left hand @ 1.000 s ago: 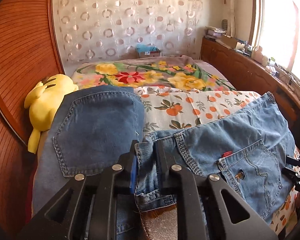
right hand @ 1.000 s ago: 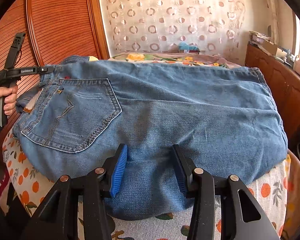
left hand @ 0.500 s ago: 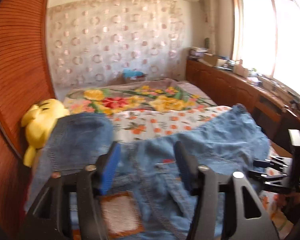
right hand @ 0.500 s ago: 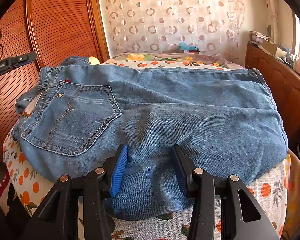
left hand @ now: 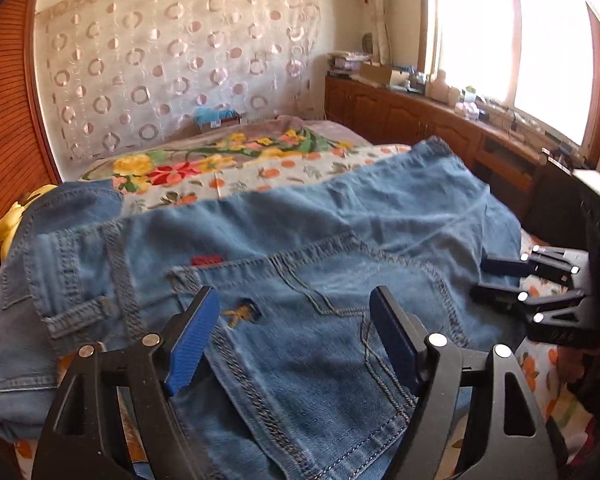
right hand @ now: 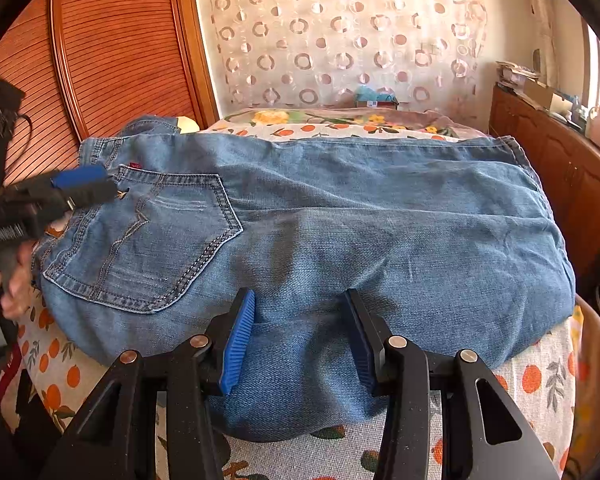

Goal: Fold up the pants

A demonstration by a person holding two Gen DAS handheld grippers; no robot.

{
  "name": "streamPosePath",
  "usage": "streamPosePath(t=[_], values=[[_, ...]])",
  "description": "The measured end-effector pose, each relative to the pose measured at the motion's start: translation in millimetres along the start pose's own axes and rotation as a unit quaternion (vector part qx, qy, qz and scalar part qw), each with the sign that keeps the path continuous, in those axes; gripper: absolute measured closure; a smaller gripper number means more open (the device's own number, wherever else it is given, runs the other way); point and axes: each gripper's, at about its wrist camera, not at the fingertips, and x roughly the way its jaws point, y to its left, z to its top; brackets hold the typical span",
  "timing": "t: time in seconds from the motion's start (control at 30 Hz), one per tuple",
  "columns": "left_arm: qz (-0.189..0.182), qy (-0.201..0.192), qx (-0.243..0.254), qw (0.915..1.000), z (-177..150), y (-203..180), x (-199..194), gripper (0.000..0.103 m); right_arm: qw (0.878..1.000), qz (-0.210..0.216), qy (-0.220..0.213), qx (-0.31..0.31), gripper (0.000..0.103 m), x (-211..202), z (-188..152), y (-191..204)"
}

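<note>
Blue jeans (left hand: 340,220) (right hand: 360,220) lie folded across the bed, back pocket (right hand: 152,240) up at the waist end. My left gripper (left hand: 296,296) (right hand: 88,184) hovers over that pocket with its jaws still opening. Denim lies under the blue pads, but they do not press on it. My right gripper (right hand: 300,300) (left hand: 488,280) sits at the near edge of the jeans, its pads closed against a thick bunch of folded denim that hangs over the bed edge. A hand (right hand: 16,280) holds the left gripper's handle.
An orange-print sheet (right hand: 532,380) covers the bed, with a floral blanket (left hand: 188,164) farther back. A yellow plush toy (left hand: 12,220) lies by the slatted wooden wardrobe (right hand: 120,60) on the left. A cluttered wooden cabinet (left hand: 420,120) runs under the window on the right.
My left gripper let go of the waistband, opened wide and shifted right over the back pocket. The waist end now lies flat. The right gripper has not moved.
</note>
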Motion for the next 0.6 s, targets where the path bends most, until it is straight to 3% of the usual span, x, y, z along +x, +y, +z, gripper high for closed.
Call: streamPosePath(t=[0.4, 0.6], values=[[0.01, -0.001, 0.009, 0.9999, -14.0, -5.7, 5.7, 0.025, 1.0, -0.011, -0.014, 0.006, 0.056, -13.9, -1.6, -3.9], [0.023, -0.036, 0.0, 0.9991, -18.3, -1.7, -7.8, 0.025, 0.997, -0.064, -0.034, 0.038, 0.056, -45.4, 2.1, -49.6]])
